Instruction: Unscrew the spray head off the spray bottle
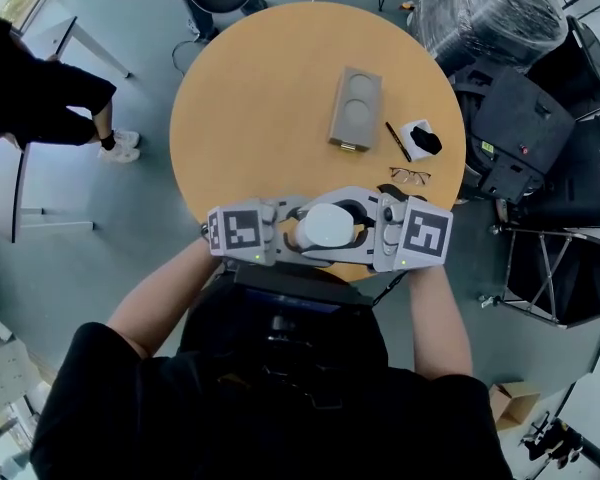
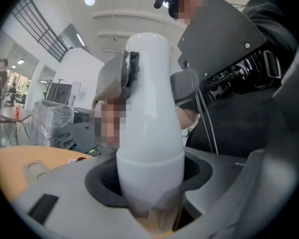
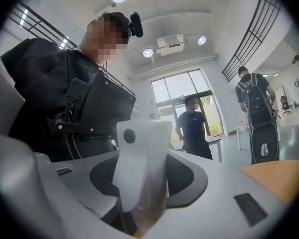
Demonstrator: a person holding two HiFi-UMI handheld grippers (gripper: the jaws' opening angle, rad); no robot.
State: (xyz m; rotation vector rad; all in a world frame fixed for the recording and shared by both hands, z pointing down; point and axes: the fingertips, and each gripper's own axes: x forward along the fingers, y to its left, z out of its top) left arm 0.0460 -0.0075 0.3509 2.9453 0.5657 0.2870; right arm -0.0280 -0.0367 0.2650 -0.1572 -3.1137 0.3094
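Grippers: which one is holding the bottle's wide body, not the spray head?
The left gripper: it clamps the broad white body of the spray bottle, while the right gripper grips the narrower spray head.

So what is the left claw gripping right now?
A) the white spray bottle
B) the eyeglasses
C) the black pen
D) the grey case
A: the left gripper view shows the left claw closed around the body of the white spray bottle, while the eyeglasses, the black pen and the grey case all lie untouched on the round table.
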